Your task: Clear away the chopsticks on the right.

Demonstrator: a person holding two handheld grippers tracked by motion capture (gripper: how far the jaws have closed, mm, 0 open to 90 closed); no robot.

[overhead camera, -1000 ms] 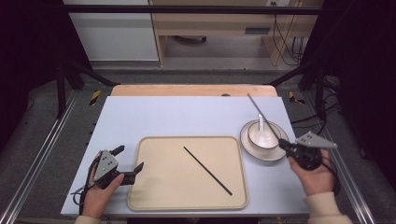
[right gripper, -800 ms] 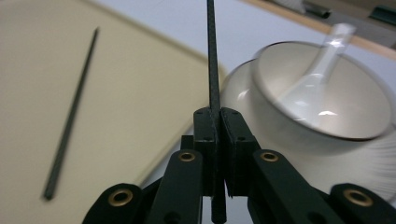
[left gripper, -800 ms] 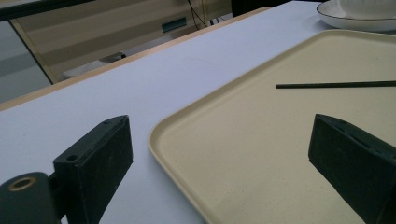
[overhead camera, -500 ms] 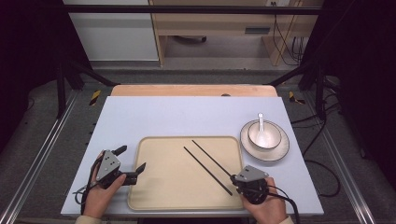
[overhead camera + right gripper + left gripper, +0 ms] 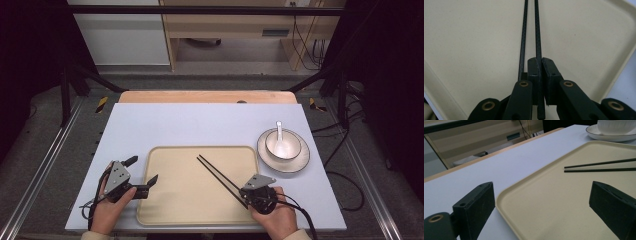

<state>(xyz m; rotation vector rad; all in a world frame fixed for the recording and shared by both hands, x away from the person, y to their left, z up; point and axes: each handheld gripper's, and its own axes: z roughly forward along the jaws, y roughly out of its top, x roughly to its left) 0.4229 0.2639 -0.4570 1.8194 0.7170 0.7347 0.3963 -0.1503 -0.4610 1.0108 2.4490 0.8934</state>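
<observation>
Since a second ago the right gripper (image 5: pixel 248 199) has swung over from the bowl side and brought a second chopstick (image 5: pixel 537 47) onto the tray, so my guess is the job is pairing them up there, nearly done. Going big to small: the pale blue tabletop (image 5: pixel 200 125) is flat and matte, the beige tray (image 5: pixel 165 210) is a rounded rectangle with a low rim and a slightly grainy surface, and the white plate (image 5: pixel 300 162) holds a glossy bowl (image 5: pixel 290 145) with a spoon (image 5: pixel 279 135). The left gripper (image 5: pixel 142 175) sits spread wide at the tray's left edge, holding nothing. The right one is pinched on the near end of that thin black textured stick, lying just beside its twin (image 5: pixel 523 47).
</observation>
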